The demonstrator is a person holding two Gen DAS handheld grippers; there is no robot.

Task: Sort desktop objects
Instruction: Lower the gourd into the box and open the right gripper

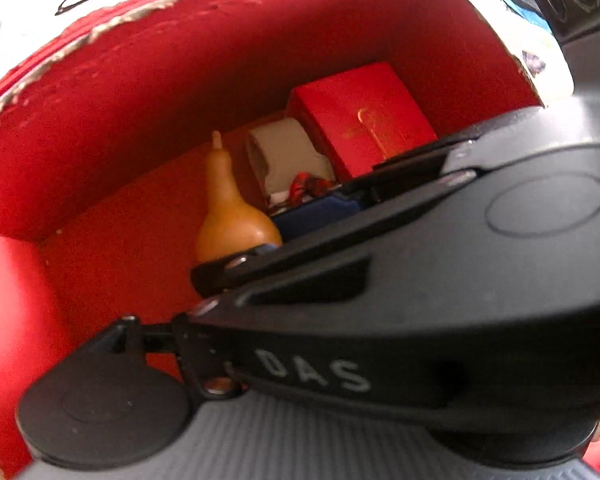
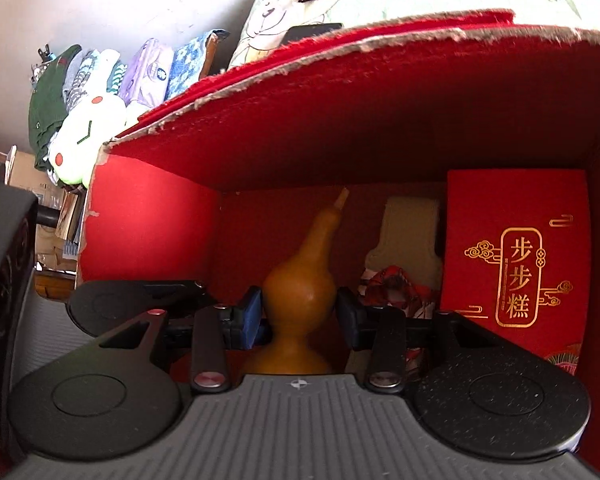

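Plainly, the gourd stands inside the red box, its waist between the right hand-held gripper pads, which sit apart just beside it. It looks light, rigid, smooth and brittle-stemmed; the waist seems the safest hold. One gourd, one red carton, one pale item. Whether the left hand-held gripper is parted I cannot tell.

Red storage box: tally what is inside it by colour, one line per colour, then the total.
Inside the red storage box:
Tan: 1, the gourd, standing between the right gripper jaws.
Red: 1, the gift box with gold print.
Pale grey: 1, the flat card piece.
Red patterned: 1, the crumpled cloth item.
Total: 4
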